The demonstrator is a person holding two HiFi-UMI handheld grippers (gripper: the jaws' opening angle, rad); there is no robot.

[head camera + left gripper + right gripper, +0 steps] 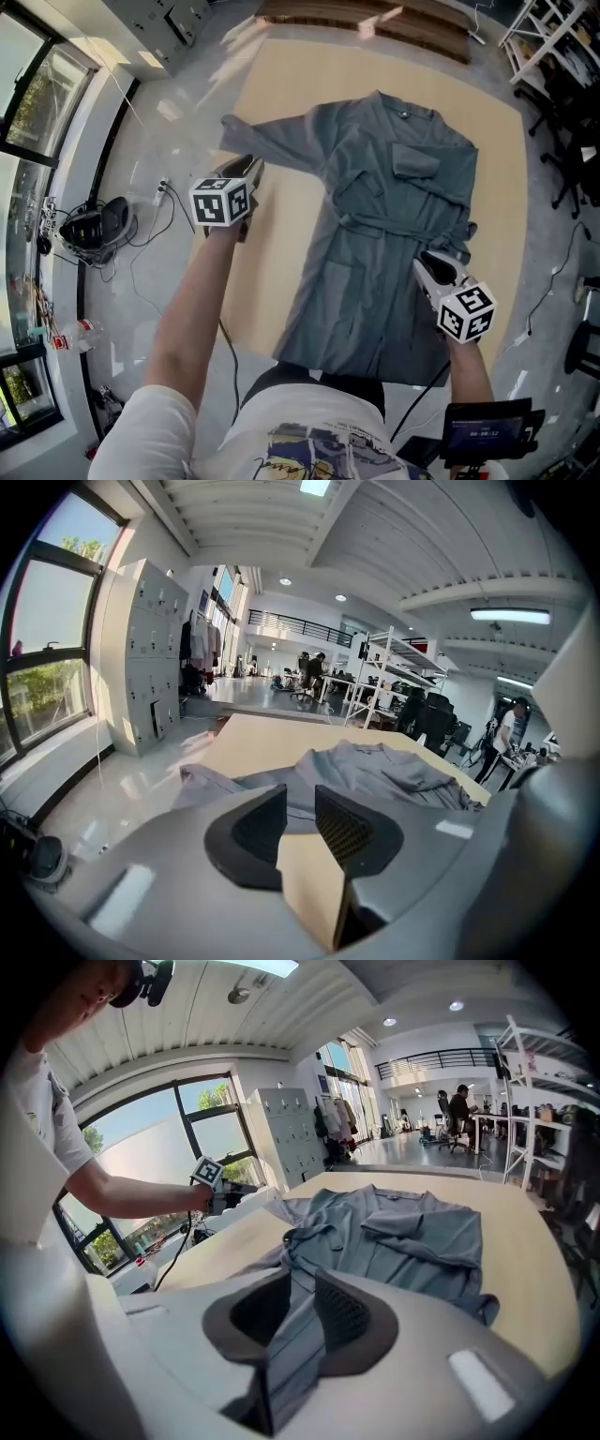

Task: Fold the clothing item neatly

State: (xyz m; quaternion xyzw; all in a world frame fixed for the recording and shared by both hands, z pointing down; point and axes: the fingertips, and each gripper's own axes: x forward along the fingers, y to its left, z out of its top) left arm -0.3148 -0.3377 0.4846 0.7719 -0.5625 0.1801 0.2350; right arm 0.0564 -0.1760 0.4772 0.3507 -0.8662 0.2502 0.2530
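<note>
Grey robe (394, 216) lies face up and lengthwise on the tan table (281, 94). Its collar (403, 111) is at the far end and its hem (328, 361) is at the near edge, just in front of you. One outstretched sleeve (258, 136) runs to the table's edge on your left. The other, the folded sleeve (417, 159), is laid across the chest. A belt (375, 223) crosses the waist, knotted loosely.

Your left gripper (253, 164) is at the table's left edge, just on your side of the outstretched sleeve and pointing slightly down. In the left gripper view its jaws (300, 794) stand a narrow gap apart with nothing in them. Only bare tabletop (262, 738) shows through the gap, and the robe (375, 771) lies just ahead. Whether the tips touch the sleeve, you cannot tell.

Your right gripper (428, 258) is over the robe's right side, below the belt, angled down at the cloth. In the right gripper view its jaws (302, 1279) are also a narrow gap apart. Grey fabric (403, 1241) shows through the gap, but the pads are not pinching it and the cloth lies flat beneath. That same view catches your left gripper (208, 1171) across the table (525, 1279).

Around the table are a glossy floor (141, 141), grey lockers (150, 649) by the windows, and white shelving (394, 667) at the far side.
</note>
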